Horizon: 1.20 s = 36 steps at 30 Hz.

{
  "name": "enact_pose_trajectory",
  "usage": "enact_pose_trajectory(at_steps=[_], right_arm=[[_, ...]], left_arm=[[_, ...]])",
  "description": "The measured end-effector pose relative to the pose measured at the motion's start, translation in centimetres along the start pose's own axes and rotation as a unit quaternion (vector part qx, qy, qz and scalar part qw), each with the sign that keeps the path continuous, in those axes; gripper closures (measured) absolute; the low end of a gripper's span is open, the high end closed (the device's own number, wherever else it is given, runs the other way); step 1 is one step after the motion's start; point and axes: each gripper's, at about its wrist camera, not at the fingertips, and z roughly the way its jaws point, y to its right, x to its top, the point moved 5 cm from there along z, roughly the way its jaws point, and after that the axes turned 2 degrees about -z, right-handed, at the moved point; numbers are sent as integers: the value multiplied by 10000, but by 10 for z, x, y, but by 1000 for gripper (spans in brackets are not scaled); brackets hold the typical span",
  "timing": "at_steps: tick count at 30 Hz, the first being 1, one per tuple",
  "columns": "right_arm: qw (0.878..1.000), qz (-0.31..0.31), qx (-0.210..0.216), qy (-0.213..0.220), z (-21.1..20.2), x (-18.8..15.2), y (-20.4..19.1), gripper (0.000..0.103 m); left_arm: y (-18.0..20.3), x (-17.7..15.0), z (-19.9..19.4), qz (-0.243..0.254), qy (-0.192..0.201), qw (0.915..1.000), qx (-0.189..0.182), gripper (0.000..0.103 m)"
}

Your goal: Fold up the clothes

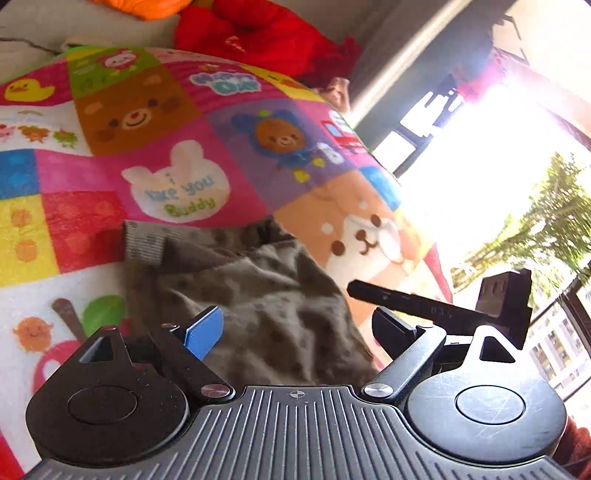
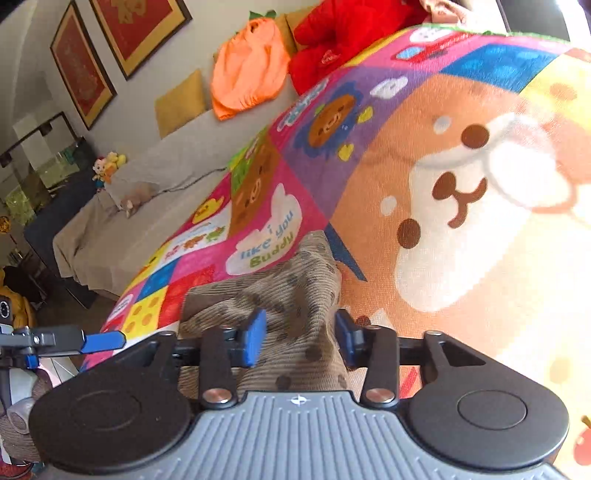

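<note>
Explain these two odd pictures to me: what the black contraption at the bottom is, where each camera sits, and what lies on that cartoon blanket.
Each picture comes from a camera mounted on a hand-held two-finger gripper, looking forward along its fingers; a person holds one in each hand. The black and grey body at the bottom is the tool itself.

The left wrist view shows the left gripper with fingers spread wide. The right wrist view shows the right gripper, also open, its blue pads either side of the cloth without squeezing it.

Between both lies a brown spotted corduroy garment, crumpled on a colourful cartoon blanket. Behind it lie a red garment and an orange garment. Nothing is held yet.
</note>
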Motion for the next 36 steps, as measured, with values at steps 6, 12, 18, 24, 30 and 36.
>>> enact_pose_trajectory(at_steps=[6, 12, 18, 24, 30, 36], right_arm=[[9940, -881, -517, -388, -63, -69, -8, 49], [9935, -687, -693, -585, -101, -142, -7, 50], [9963, -576, -54, -643, -106, -164, -50, 58], [9941, -960, 23, -504, -115, -133, -54, 53], [9914, -1305, -46, -73, -108, -82, -58, 52], [9855, -1640, 202, -387, -35, -71, -77, 50]], left_arm=[[32, -58, 34, 121, -749, 9961, -448, 8], [18, -93, 41, 82, -1088, 9940, 6, 8], [-5, -78, 17, -52, -783, 9959, 449, 8], [1, -52, 2, 245, -634, 9969, 392, 7], [22, 4, 35, 401, -193, 9990, 3, 5], [-20, 33, 87, 115, -185, 9988, 435, 5]])
